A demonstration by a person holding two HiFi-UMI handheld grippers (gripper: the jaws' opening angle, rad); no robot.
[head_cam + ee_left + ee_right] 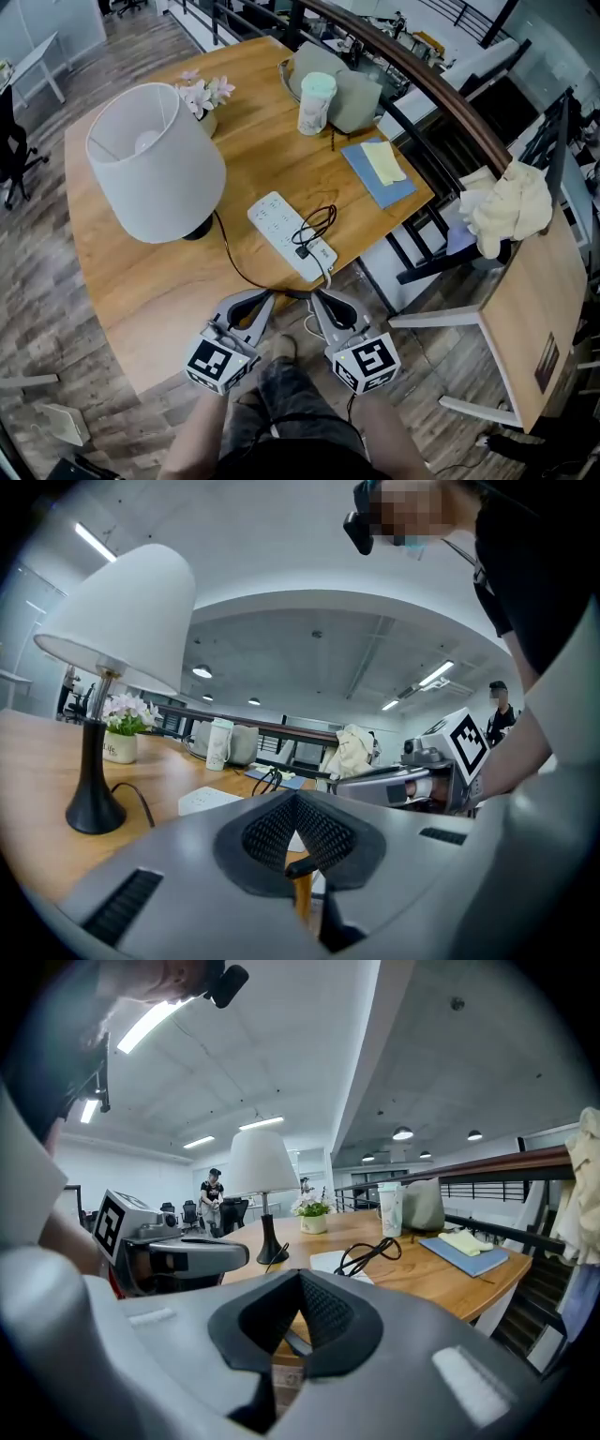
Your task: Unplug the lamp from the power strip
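Both sets of fingers pressed together and holding nothing, left gripper (266, 298) and right gripper (317, 297) just before the power strip (281, 228), black plug (302, 251) in its near end, lamp (155, 159) with white shade and black foot left of it, flower pot (208, 122) with pink flowers (207, 91) beyond.

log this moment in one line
left gripper: shut, empty | right gripper: shut, empty | plug: in strip | lamp: upright

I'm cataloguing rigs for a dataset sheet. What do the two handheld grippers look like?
The left gripper and right gripper both have smooth grey plastic shells with black mesh-textured pads lining the jaws. Each carries a white cube printed with black square markers. The forearms behind them are unsleeved.
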